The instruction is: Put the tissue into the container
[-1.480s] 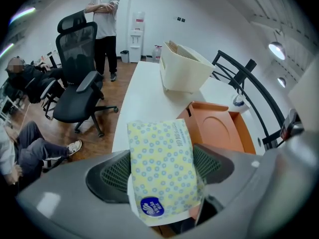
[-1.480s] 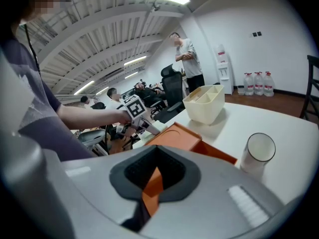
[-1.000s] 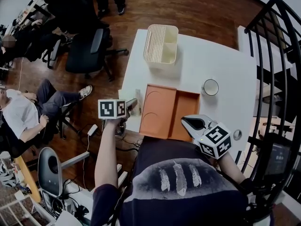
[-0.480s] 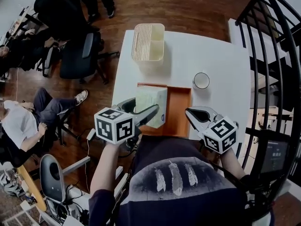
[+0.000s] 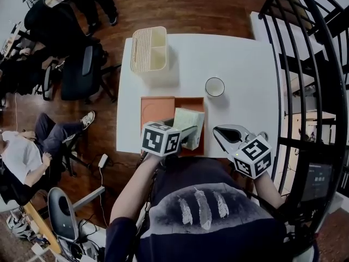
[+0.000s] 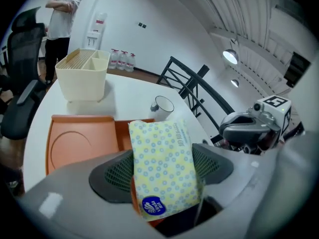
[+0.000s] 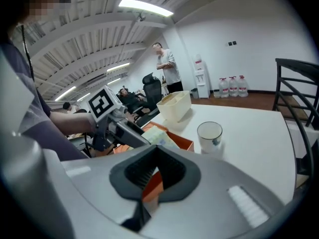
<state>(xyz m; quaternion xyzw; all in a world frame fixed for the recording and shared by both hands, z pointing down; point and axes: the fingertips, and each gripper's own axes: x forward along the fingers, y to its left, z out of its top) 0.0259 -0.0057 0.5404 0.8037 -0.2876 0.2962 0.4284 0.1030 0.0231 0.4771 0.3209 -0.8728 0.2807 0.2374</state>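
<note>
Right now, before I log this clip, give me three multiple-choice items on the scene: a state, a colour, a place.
1. The left claw is: A open and empty; B shut on the tissue pack; C shut on nothing.
2. The tray is: A orange; B green; C black.
3. The cup stands: A in the tray; B on the white table; C atop the tissue pack.
B: both pads press the pack's sides. A: it shows orange in every view. B: it sits on bare tabletop beyond the tray.
</note>
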